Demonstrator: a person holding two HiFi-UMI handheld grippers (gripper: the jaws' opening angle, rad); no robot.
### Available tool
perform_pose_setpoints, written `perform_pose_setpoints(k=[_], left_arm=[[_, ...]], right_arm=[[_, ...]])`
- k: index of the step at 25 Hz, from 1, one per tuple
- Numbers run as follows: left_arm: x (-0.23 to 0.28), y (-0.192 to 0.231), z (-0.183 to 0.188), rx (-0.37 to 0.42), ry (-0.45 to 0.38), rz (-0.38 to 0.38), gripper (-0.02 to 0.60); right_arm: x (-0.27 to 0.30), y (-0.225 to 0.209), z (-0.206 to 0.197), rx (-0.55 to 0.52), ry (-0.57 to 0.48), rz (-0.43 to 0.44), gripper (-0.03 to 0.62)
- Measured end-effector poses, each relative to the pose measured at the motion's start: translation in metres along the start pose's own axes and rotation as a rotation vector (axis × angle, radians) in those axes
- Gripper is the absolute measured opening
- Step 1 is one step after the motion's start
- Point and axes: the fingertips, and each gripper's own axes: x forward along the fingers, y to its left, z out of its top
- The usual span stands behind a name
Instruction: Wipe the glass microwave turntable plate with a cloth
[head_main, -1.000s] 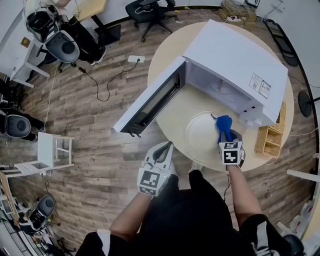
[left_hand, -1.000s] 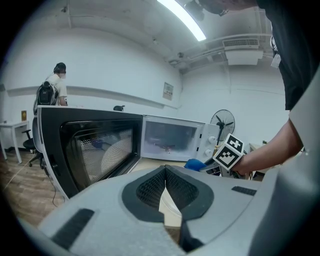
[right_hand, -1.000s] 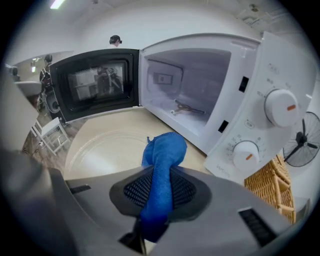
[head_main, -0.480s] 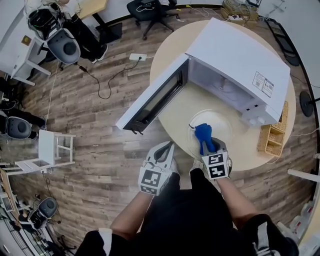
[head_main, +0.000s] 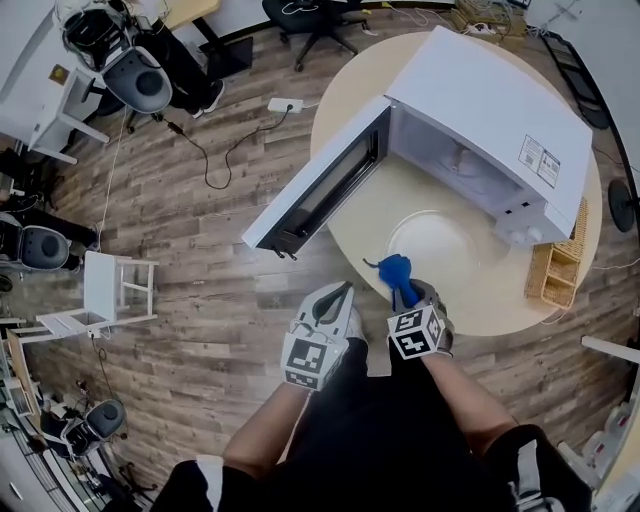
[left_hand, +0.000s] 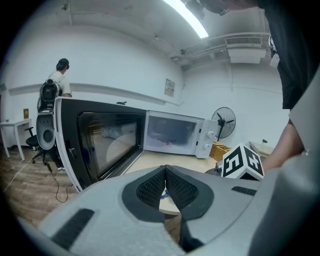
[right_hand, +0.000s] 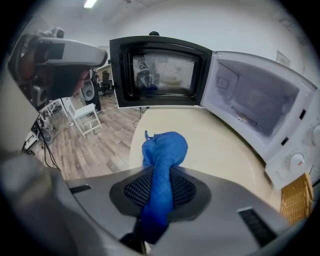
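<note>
The right gripper (head_main: 404, 292), low and right of centre in the head view, has its jaws clamped on a blue cloth (head_main: 394, 268). The cloth's bunched end sits at the lower-left rim of the glass plate (head_main: 450, 255). The plate lies flat on the round tabletop (head_main: 365, 215) before the open white microwave (head_main: 490, 110). The left gripper (head_main: 335, 297), jaws together and empty, hangs just off the tabletop's edge. The microwave's sticker (head_main: 543, 160) is too small to read.

The cloth (right_hand: 165, 147) end is hidden between the jaws of the right tool (right_hand: 160, 174), at 6 o'clock. The microwave (head_main: 490, 110) hides the table (head_main: 370, 220) from 12 to 3 o'clock; its label (head_main: 540, 158) print is illegible.
</note>
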Motion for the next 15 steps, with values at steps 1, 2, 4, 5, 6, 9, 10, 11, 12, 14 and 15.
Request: perform_pose_setpoints(k=[1, 2, 4, 5, 6, 9, 10, 11, 12, 14, 15], left_arm=[[-0.001, 0.0, -0.001, 0.002, 0.004, -0.002, 0.006], [-0.001, 0.001, -0.002, 0.003, 0.007, -0.003, 0.005], [-0.002, 0.001, -0.002, 0.003, 0.006, -0.003, 0.005], [-0.002, 0.001, -0.001, 0.004, 0.005, -0.004, 0.005], [-0.002, 0.0, -0.001, 0.004, 0.003, -0.006, 0.006], [-0.002, -0.001, 0.001, 0.001, -0.006, -0.007, 0.005], [-0.001, -0.001, 0.001, -0.003, -0.009, -0.008, 0.006], [0.0, -0.002, 0.002, -0.006, -0.011, -0.011, 0.005], [0.002, -0.003, 0.002, -0.008, -0.014, -0.015, 0.005], [0.006, -0.008, 0.003, -0.009, -0.02, -0.031, 0.006], [0.007, -0.01, 0.004, -0.008, -0.022, -0.04, 0.005]], right_arm=[[0.001, 0.0, 0.0, -0.004, 0.003, -0.008, 0.066], [0.001, 0.0, 0.0, -0.003, 0.005, -0.012, 0.066], [0.001, 0.0, 0.0, 0.006, 0.007, -0.012, 0.066], [0.0, 0.0, -0.001, 0.009, 0.008, -0.012, 0.066], [0.0, -0.001, -0.002, 0.006, 0.009, -0.014, 0.066], [-0.004, -0.005, -0.006, -0.036, 0.018, -0.037, 0.066], [-0.004, -0.007, -0.007, -0.051, 0.019, -0.045, 0.066], [-0.005, -0.01, -0.008, -0.061, 0.02, -0.051, 0.066], [-0.005, -0.013, -0.01, -0.066, 0.021, -0.055, 0.066], [-0.007, -0.021, -0.014, -0.064, 0.024, -0.066, 0.066], [-0.008, -0.025, -0.016, -0.06, 0.027, -0.074, 0.066]])
